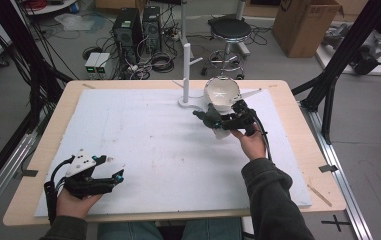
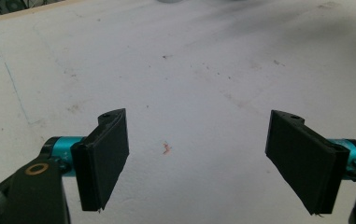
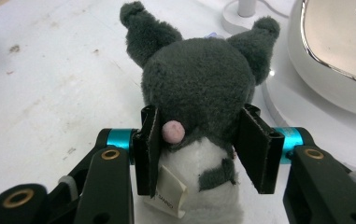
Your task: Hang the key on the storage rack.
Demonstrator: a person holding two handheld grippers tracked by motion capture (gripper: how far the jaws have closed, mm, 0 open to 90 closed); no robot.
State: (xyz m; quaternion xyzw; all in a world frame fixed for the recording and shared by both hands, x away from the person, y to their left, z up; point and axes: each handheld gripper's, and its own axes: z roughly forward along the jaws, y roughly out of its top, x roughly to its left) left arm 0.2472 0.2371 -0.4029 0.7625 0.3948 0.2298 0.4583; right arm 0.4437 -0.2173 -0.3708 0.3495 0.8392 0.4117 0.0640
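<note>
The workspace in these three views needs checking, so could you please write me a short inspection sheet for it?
Surface: white foam sheet on a wooden table, with smudges and a small red mark.
Job's things: grey and white plush toy with a sewn tag, held beside a white bowl and a white stand.
Clutter: nothing seen on the sheet.
Grippers: right gripper shut on the plush toy, fingers pressing its sides; left gripper open, nothing between its fingers, near the sheet's front left corner.
Cables: one trails from each gripper; loose bundles on the floor.
Surroundings: computer towers, a stool, a cardboard box.
</note>
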